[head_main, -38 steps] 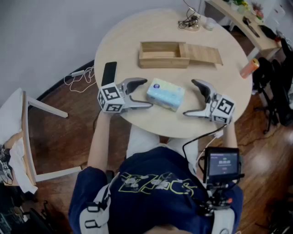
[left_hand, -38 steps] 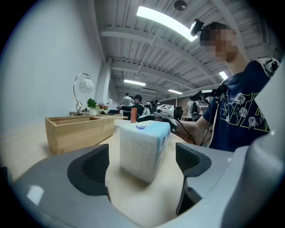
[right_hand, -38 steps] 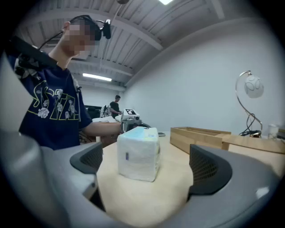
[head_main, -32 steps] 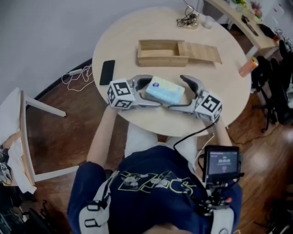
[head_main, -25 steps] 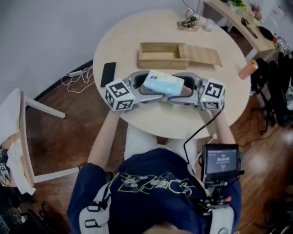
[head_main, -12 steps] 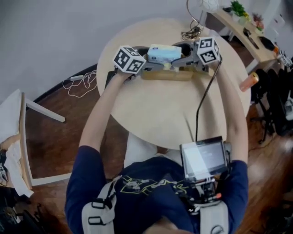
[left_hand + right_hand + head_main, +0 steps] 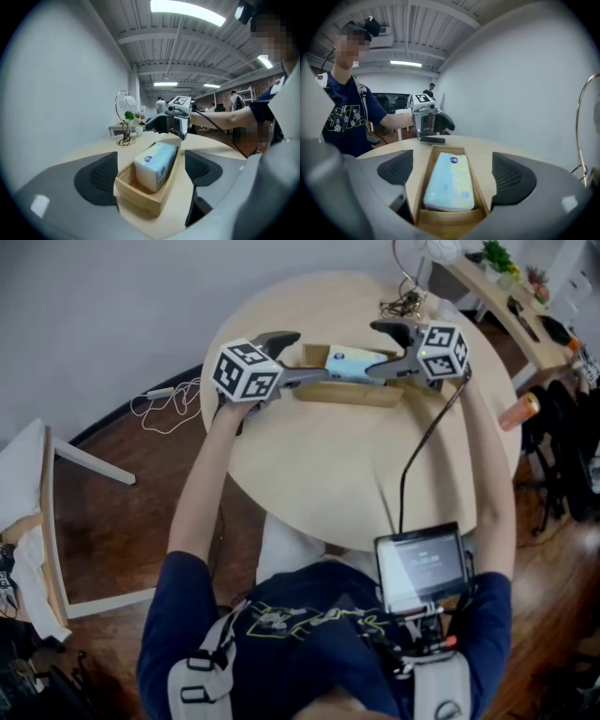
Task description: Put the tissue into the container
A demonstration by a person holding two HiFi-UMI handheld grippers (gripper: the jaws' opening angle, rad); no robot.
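Both gape wide: left gripper (image 7: 307,354) and right gripper (image 7: 373,351) (jaws opening) straddle, without touching, the pale blue wrapped tissue pack (image 7: 354,365) lying in the oblong wooden box (image 7: 349,393). Probably light, squishy, slick; squeeze its ends.

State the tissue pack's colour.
Tissue pack is pale blue with yellowish patches and a purple mark; clearest in the right gripper view.

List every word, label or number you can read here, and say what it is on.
Nothing reads clearly.
tissue pack: round blue logo and small print, too blurred.
shirt: yellow lettering, partly hidden, unreadable.
chest screen: washed out, unreadable.
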